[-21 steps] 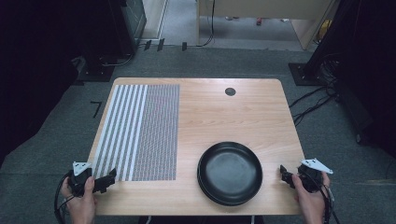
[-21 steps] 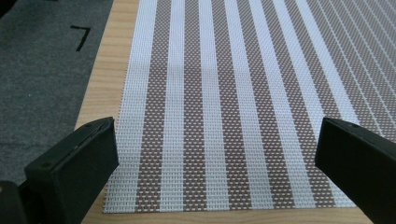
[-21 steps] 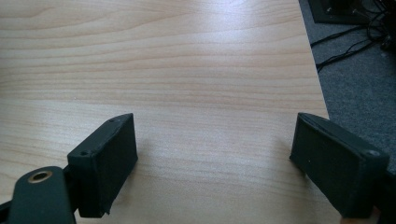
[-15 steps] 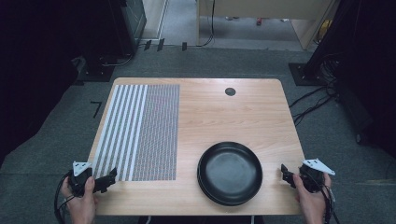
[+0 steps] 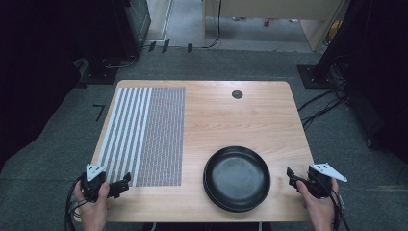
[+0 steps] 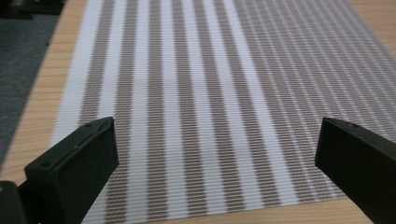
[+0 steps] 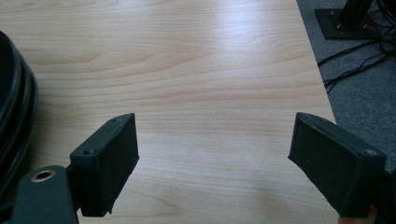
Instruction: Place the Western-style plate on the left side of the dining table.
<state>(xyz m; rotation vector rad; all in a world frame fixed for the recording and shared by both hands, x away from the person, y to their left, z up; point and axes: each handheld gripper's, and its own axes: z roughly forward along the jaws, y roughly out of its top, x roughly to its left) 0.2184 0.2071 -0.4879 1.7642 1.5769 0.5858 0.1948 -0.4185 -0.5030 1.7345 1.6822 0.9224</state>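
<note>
Both tools are hovering spread wide, holding nothing: left tool (image 5: 126,182) over the striped mat (image 5: 146,134), right tool (image 5: 290,175) beside the black plates (image 5: 236,178). For lifting, I'd approach the plates' rim squarely, low over the worktop (image 5: 231,115).

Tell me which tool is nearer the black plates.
Right. The right tool sits just off the black plates' right rim; the left tool is farther away, over the striped mat's near edge.

Two hands hold grippers at the tabletop's near edge. The left gripper (image 5: 126,181) sits at the near left corner, jaws spread wide. The right gripper (image 5: 290,175) sits at the near right corner, jaws also wide apart.
</note>
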